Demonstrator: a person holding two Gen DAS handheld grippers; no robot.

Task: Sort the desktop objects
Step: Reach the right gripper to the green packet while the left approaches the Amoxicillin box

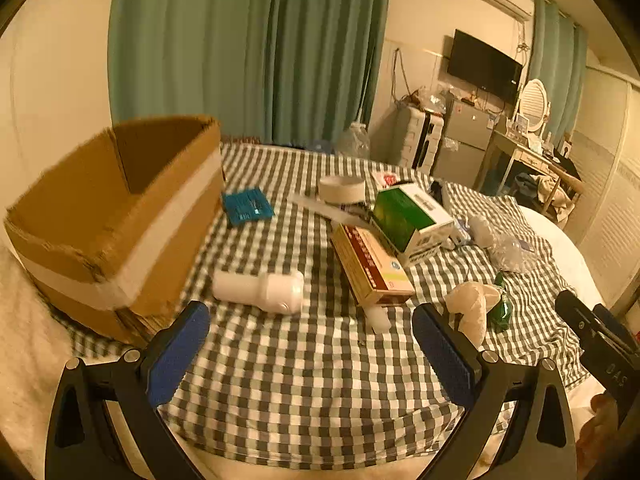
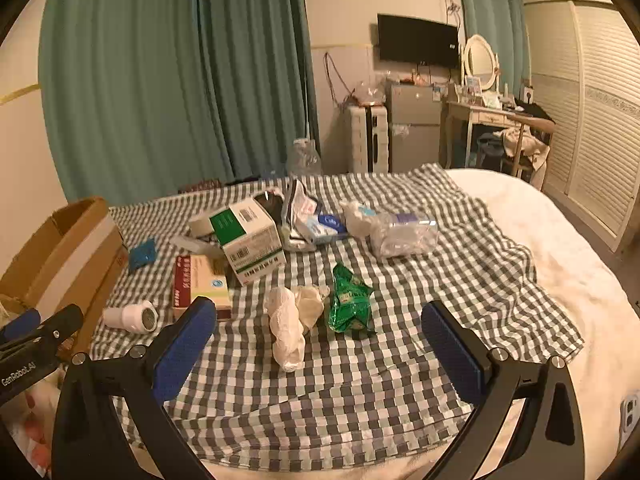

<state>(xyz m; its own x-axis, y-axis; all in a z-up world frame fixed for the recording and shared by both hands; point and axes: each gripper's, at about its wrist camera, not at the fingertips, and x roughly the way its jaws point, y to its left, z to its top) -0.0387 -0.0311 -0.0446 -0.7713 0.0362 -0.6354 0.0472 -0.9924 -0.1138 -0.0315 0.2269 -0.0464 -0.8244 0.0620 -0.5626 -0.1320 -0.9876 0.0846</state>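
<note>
A green-and-white checked cloth (image 1: 288,380) is spread over a white bed (image 2: 560,248), and the objects to be sorted are scattered across it. At the cloth's left edge an open brown cardboard box banded with white tape (image 1: 120,216) is seen, apparently empty as far as its interior is visible. Just beside the box a small blue packet (image 1: 247,206) lies flat, and nearer the camera a white plastic bottle (image 1: 260,290) is laid on its side. Toward the middle, a green-and-white carton (image 1: 408,216) is propped partly on a flat red-and-cream carton (image 1: 370,268), with a roll of pale tape (image 1: 342,189) behind them. A crumpled white tissue wad (image 2: 290,324) and a crinkled green foil wrapper (image 2: 348,300) lie touching or nearly touching (the contact cannot be judged) in the foreground of the right wrist view, while a crushed clear plastic bottle (image 2: 400,234) is found farther back on the right. The left gripper (image 1: 312,344) is held released, its blue-padded fingers (image 1: 176,352) spread wide above bare cloth with nothing between them. The right gripper (image 2: 320,344) is likewise released, its jaws wide apart, with the tissue wad seen between the fingers but untouched.
</note>
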